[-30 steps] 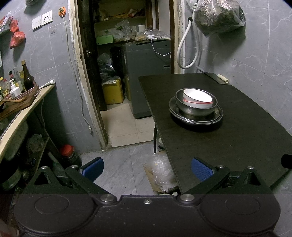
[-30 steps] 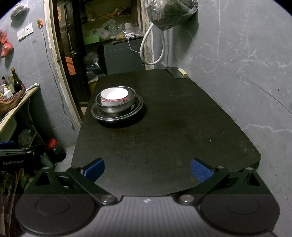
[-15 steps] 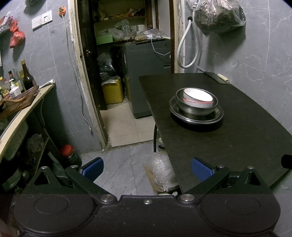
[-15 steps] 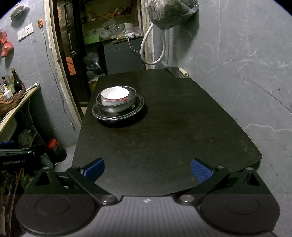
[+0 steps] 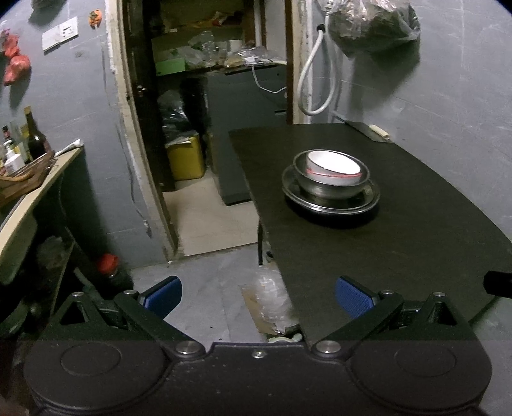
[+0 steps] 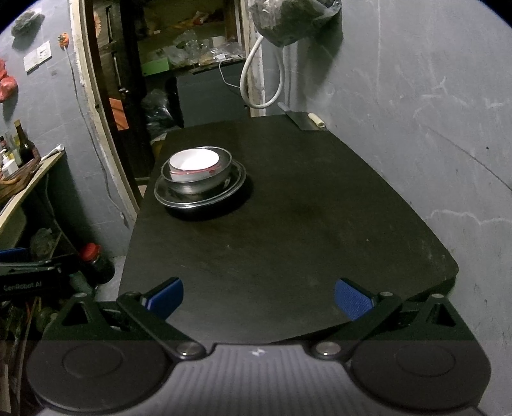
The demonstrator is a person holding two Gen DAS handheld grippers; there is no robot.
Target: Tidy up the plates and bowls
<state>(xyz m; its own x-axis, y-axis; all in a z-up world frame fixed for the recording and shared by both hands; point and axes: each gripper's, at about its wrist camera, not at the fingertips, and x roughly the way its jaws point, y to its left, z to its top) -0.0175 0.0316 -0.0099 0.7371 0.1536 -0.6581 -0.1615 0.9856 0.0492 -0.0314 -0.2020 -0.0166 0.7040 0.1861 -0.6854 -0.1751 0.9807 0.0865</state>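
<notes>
It was a dim, grey-tiled kitchen, with a doorway (image 5: 204, 128) opening onto a cluttered storeroom where a yellow jerrycan (image 5: 186, 158) sat on the floor. A black table (image 6: 288, 230) stood against the wall, and a white hose (image 6: 262, 76) looped down beside the door frame under a hanging plastic bag (image 6: 288, 19). On the far corner of the table lay a cleaver (image 6: 304, 120) with a pale handle.

The dishes were all in one pile toward the table's doorway side: a white bowl (image 6: 194, 162) with a red band nested in a steel bowl (image 6: 204, 182), which sat on a steel plate (image 6: 236, 188).

Both tools were well short of the stack. The left gripper (image 5: 257, 292) hung off the table's near corner, over the floor, its blue pads (image 5: 353, 296) spread wide with nothing between them. The right gripper (image 6: 257, 296) hovered over the near edge of the table, jaws likewise wide apart and empty. Bottles (image 5: 33, 137) stood on a counter to the left.
</notes>
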